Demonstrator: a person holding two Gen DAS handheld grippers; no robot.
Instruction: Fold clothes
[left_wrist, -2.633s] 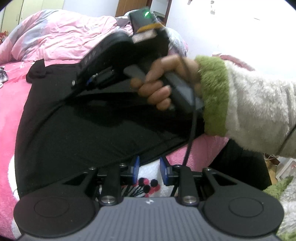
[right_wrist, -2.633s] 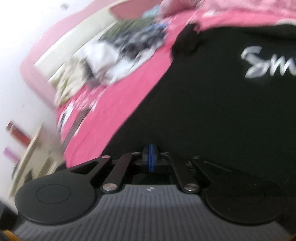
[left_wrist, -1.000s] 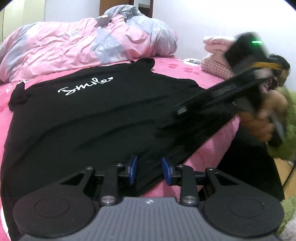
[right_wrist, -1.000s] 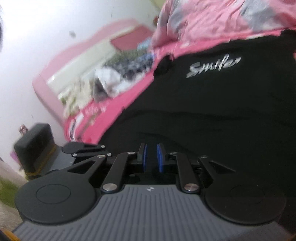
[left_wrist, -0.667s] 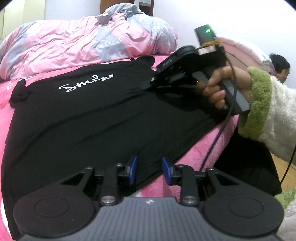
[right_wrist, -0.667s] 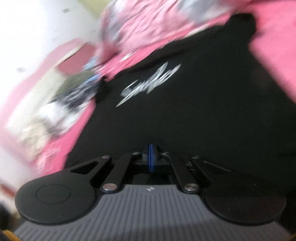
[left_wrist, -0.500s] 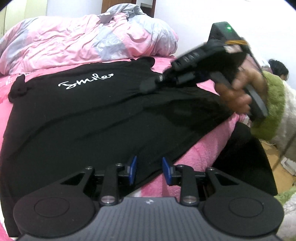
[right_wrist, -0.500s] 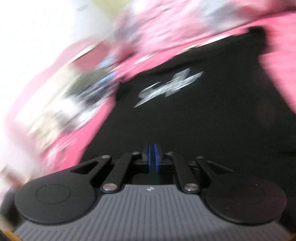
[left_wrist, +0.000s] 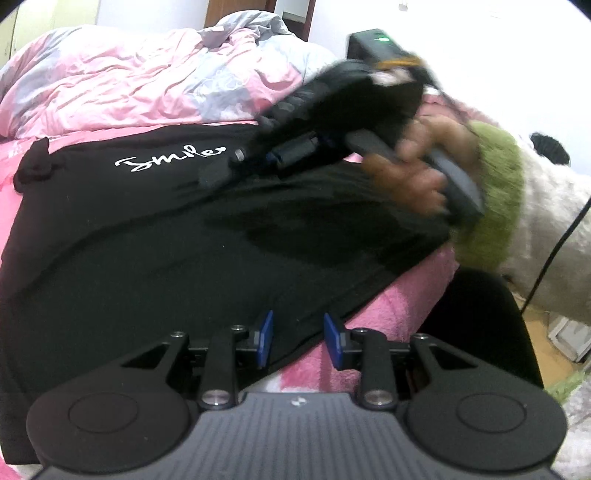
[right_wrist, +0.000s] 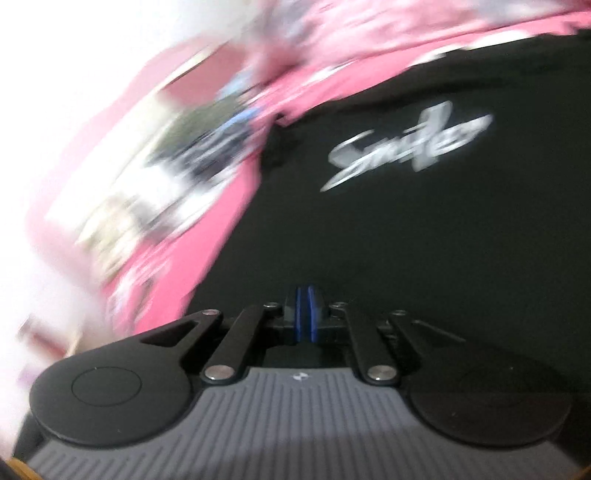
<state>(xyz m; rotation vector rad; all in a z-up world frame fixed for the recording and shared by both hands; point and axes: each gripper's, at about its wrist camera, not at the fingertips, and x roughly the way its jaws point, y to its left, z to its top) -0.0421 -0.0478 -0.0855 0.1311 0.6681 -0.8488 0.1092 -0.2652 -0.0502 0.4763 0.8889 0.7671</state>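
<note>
Right hand-held gripper (right_wrist: 304, 308) has its blue pads pressed together — whether a pinch of the dark cloth is caught between them cannot be told, since black fabric sits right under the tips and the view is smeared. It hangs over the black T-shirt (left_wrist: 155, 236), which lies spread flat on the pink bed (left_wrist: 402, 295), white "Smile" lettering (right_wrist: 406, 147) face up and ahead of the tips, slightly to their right. From this gripper the shirt's long axis runs forward, away from the near hem toward the collar by the crumpled duvet (left_wrist: 147, 81).

Left hand-held gripper (left_wrist: 298, 341) stands partly parted with nothing between its pads, right at the shirt's near hem (left_wrist: 354, 295), which crosses just ahead of its tips. The right-hand sleeve side lies below and beyond the right hand (left_wrist: 413, 173), so that hand looks the nearer one for carrying that edge inward — the left is better placed to deal with the hem.
</note>
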